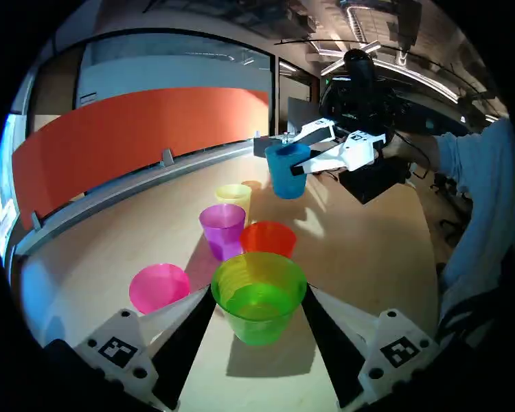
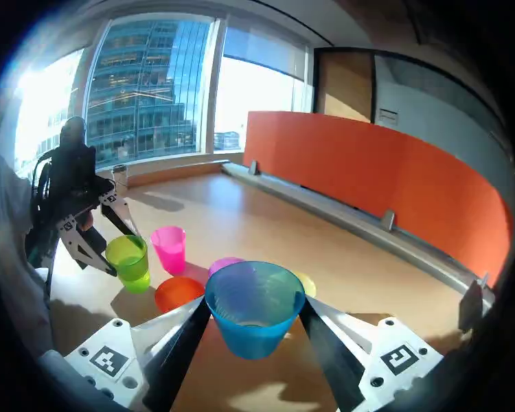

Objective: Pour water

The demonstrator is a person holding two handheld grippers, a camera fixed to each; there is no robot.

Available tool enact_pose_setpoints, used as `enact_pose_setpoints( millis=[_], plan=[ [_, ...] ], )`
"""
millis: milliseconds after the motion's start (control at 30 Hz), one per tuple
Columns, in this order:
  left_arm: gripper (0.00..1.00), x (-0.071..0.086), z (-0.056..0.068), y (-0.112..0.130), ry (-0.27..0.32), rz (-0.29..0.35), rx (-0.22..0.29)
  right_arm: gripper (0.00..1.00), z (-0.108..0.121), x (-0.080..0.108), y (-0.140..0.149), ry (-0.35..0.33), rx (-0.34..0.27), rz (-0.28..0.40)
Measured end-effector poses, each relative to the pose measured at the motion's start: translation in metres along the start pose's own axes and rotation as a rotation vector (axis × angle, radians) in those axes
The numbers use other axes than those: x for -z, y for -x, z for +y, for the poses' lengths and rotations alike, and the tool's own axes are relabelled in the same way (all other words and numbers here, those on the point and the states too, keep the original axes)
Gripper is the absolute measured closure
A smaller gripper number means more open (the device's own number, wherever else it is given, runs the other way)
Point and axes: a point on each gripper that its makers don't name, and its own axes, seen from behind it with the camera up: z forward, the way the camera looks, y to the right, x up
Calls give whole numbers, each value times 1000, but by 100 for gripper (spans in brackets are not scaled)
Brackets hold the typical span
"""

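Left gripper (image 1: 257,296): I have it clamped on green cup (image 1: 259,312), 6 o'clock;
Right gripper (image 2: 254,307): clamped on blue cup (image 2: 253,326)

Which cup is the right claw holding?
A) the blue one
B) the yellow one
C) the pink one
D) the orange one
A: in the right gripper view, the right claw has a finger pressed against each side of the blue cup, while the left claw grips the green cup.
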Motion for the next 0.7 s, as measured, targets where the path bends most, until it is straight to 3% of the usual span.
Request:
enact_pose_setpoints(
  millis=[700],
  plan=[
    [13,-13,-6,27,-16,-41,0,8,-7,-14,29,-15,-8,-48]
  ],
)
